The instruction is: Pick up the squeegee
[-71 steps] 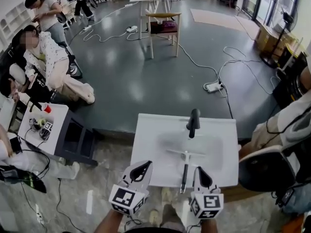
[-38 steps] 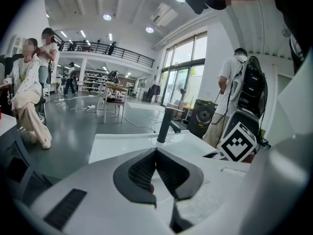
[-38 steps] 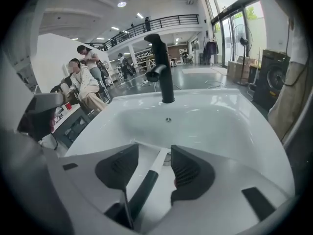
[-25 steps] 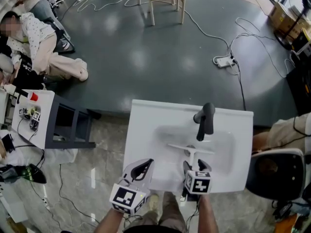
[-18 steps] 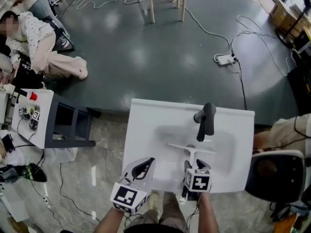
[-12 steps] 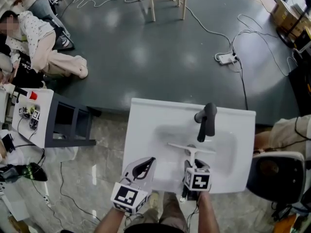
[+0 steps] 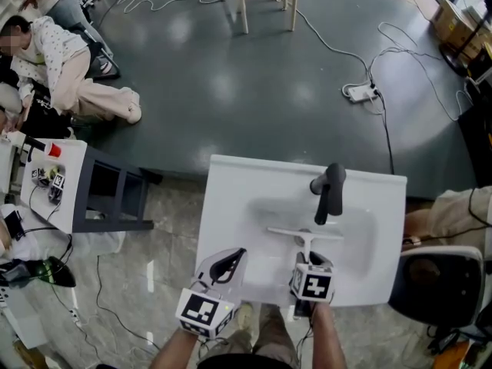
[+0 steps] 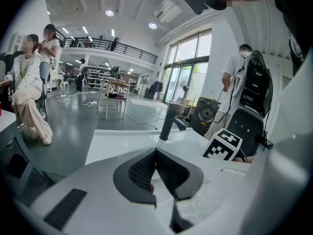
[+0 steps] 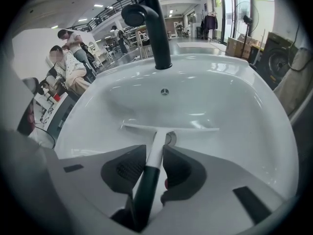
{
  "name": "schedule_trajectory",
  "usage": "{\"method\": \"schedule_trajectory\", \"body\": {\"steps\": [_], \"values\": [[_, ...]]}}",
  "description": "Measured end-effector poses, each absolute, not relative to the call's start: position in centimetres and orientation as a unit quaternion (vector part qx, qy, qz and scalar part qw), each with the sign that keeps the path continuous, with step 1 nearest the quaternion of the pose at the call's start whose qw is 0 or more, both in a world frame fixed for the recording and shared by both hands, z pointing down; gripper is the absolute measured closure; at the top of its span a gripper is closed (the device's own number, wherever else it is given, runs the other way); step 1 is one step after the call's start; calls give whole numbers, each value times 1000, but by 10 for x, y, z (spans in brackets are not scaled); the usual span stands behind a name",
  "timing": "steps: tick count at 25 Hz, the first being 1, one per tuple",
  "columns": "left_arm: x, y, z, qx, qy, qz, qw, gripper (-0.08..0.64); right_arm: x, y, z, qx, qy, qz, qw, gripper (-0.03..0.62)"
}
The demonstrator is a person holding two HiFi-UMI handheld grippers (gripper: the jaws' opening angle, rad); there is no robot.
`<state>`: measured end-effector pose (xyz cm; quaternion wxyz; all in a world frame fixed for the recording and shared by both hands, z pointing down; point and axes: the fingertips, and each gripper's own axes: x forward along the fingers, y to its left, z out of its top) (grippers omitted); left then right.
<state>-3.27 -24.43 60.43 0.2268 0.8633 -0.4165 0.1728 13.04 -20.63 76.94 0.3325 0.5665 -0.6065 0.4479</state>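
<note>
The squeegee (image 7: pixel 307 241) lies in the white sink (image 7: pixel 231 198), its white blade across the basin and its black handle (image 9: pixel 146 185) pointing back at me. My right gripper (image 7: pixel 304 262) points steeply down over that handle. In the right gripper view the jaws of the right gripper (image 9: pixel 154 153) are closing, and both pads lie against the handle where white meets black. My left gripper (image 7: pixel 231 258) hovers at the sink's near left corner. In its own view the left gripper (image 8: pixel 156 151) is shut, with nothing between the pads.
A black faucet (image 7: pixel 329 191) stands at the back of the basin, just beyond the blade (image 9: pixel 168 126). A chair (image 7: pixel 434 283) sits to the right of the sink and a small white table (image 7: pixel 54 183) to the left. Cables and a power strip (image 7: pixel 360 92) lie on the floor.
The right gripper came forward over the squeegee handle and then stayed there, and its jaws drew in around it. The left gripper has not moved.
</note>
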Motion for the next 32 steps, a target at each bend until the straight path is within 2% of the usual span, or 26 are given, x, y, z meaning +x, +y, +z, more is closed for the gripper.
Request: {"method": "schedule_trajectory", "body": {"steps": [3,9,32], "values": [[-34,-243,602,864,-418,169,224,558,133,-204,767,570,-602,440,345,504],[-40,-240,591,864,-420,171,217,558,134,-203,755,577,-606,425,346,505],[-64,-191,507,879,-432,123,159,558,130,-187,631,622,-650,328,288,505]]}}
